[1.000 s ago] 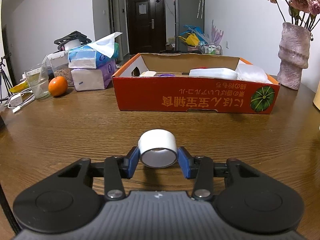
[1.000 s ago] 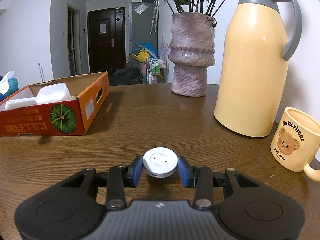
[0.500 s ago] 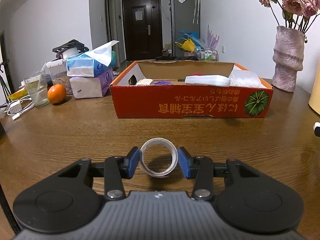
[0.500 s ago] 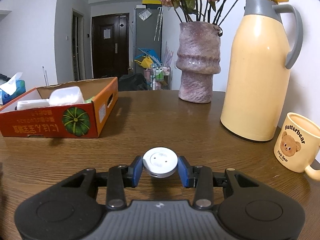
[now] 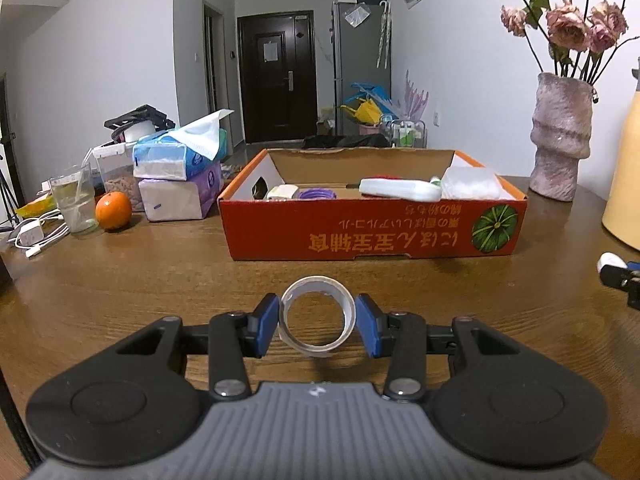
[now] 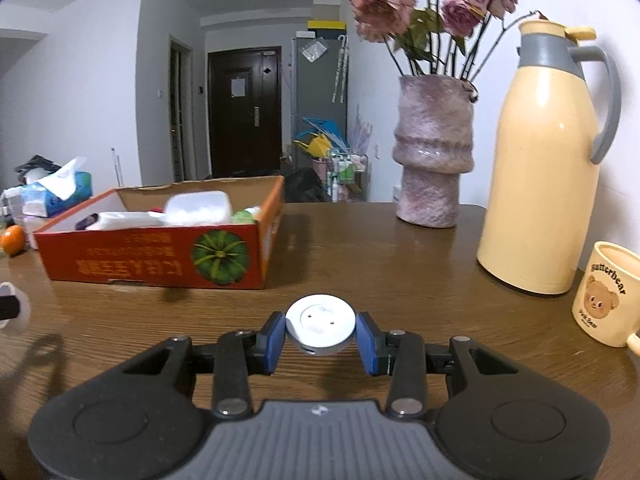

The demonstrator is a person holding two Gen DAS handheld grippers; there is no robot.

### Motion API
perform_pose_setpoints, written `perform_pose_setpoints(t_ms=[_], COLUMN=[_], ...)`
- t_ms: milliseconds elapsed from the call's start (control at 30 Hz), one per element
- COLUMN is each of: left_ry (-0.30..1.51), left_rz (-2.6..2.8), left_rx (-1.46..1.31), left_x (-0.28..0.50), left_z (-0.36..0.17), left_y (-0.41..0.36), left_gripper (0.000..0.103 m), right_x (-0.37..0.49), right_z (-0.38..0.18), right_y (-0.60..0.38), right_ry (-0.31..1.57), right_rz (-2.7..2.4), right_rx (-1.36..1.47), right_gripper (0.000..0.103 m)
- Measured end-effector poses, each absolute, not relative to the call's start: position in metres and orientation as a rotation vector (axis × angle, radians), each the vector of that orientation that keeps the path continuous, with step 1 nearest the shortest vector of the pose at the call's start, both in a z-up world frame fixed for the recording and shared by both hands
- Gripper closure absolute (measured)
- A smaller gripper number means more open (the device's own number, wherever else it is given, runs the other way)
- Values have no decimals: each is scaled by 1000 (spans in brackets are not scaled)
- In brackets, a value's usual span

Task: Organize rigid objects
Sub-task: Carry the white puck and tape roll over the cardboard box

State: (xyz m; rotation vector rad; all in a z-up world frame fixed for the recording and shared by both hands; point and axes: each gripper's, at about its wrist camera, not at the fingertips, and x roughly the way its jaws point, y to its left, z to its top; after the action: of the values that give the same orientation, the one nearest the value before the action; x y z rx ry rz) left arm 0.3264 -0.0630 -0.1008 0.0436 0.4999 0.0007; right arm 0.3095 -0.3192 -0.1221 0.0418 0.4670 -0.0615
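My left gripper [image 5: 317, 324] is shut on a roll of clear tape [image 5: 316, 345] and holds it above the wooden table, facing the red cardboard box [image 5: 372, 234]. The box holds white containers, a purple ring and other items. My right gripper [image 6: 320, 336] is shut on a round white disc [image 6: 320, 322] and holds it above the table, with the same box [image 6: 160, 262] ahead to its left. The right gripper's tip shows at the right edge of the left wrist view [image 5: 618, 276].
Left of the box stand tissue packs [image 5: 180, 176], an orange [image 5: 113, 211], a plastic cup [image 5: 74, 204] and white cables [image 5: 34, 236]. To the right stand a pink vase with flowers [image 6: 434, 152], a cream thermos [image 6: 544, 168] and a bear mug [image 6: 606, 294].
Both grippers have risen with their objects. The tape roll has tipped so that I look through its ring. The box sits lower and farther in both views.
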Motion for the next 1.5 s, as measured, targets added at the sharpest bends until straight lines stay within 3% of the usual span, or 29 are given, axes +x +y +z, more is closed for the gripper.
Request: perform_pose_setpoints(t_ms=[767,1500], left_ry=[407,382], left_rz=[-45,-30], left_rx=[-3,-35], left_x=[301,329], left_z=[-70,-50], left_y=[-58,-47], left_gripper=[60,60], right_x=[277,302], right_z=[-96,-76], right_y=[-231,-214], right_ry=[369,316], right_rz=[103,93], right_rx=[71,90], right_gripper=[65,65])
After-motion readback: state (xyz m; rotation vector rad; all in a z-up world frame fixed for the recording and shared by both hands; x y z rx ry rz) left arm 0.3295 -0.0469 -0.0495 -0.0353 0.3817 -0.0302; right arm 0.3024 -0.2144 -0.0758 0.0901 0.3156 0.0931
